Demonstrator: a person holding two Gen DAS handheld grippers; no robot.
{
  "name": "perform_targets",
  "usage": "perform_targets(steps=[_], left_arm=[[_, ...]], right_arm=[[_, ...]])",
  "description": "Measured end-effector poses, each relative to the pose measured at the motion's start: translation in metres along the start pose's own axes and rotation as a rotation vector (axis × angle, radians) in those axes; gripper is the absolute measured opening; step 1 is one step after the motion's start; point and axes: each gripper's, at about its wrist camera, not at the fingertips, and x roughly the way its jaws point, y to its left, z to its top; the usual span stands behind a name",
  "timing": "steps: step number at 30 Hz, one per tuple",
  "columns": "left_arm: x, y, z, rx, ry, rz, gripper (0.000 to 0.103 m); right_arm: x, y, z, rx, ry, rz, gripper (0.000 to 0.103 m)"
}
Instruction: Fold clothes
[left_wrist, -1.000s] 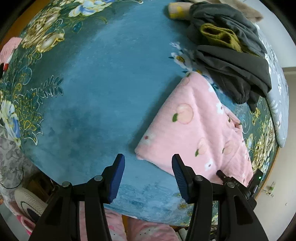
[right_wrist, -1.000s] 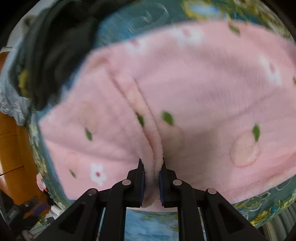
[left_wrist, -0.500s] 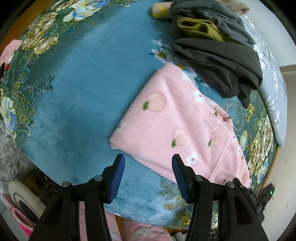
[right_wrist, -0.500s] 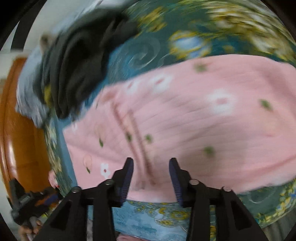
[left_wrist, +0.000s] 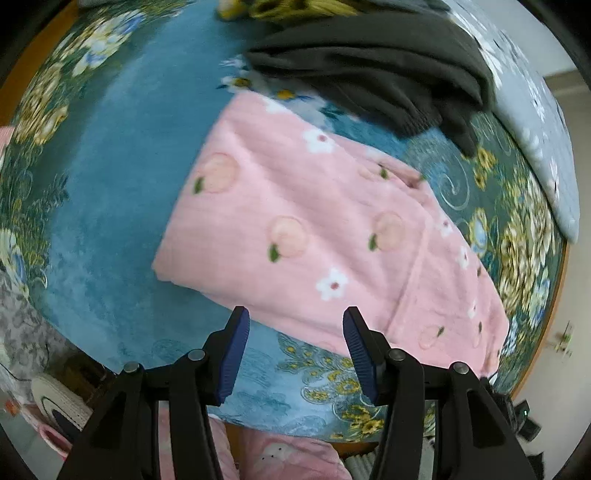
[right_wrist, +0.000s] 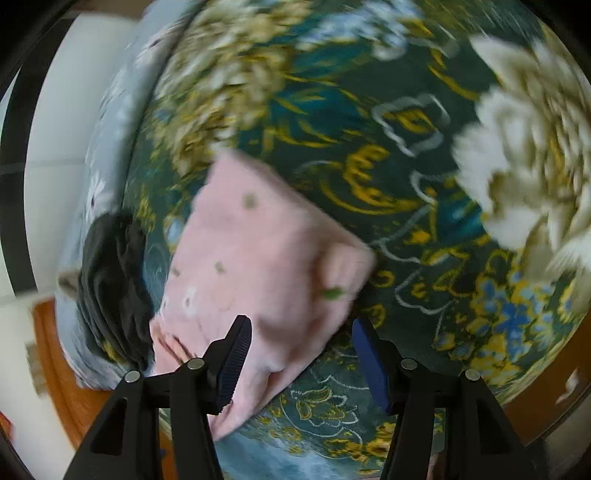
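Left wrist view has the pink garment (left_wrist: 325, 229) lying flat on the teal floral bedspread (left_wrist: 99, 192), folded into a neat oblong with its near edge just ahead of the left gripper (left_wrist: 295, 350); that gripper's jaws stand wide apart and hold nothing; beyond the pink piece a heap of dark clothes (left_wrist: 376, 70) sits near a grey pillow (left_wrist: 535, 122), with something yellow-green poking out at the top, too blurred to name. From the right wrist view, much smeared by motion, the same pink garment (right_wrist: 258, 266) lies on the bedspread (right_wrist: 406, 184) below the right gripper (right_wrist: 301, 354), whose jaws are likewise apart and empty; the dark clothes (right_wrist: 110, 288) bunch up beside it. By my reckoning the pink piece is folded, or very nearly so, perhaps wanting one more fold to make it compact; the dark heap looks untouched and crumpled, so most of the work is yet to do.
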Motion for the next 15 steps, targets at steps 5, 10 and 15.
perform_targets(steps=[5,10,15], left_arm=[[-0.007,-0.023,0.003,0.054,0.001,0.02,0.054],[-0.012,-0.025,0.002,0.069,-0.007,0.017,0.055],[-0.016,-0.014,-0.003,0.06,-0.011,0.011,0.055]], right_arm=[[0.025,-0.018,0.009,0.165,-0.019,0.08,0.063],[0.026,-0.007,0.01,0.201,-0.032,0.177,0.067],[0.026,-0.009,0.017,0.223,-0.067,0.104,0.067]])
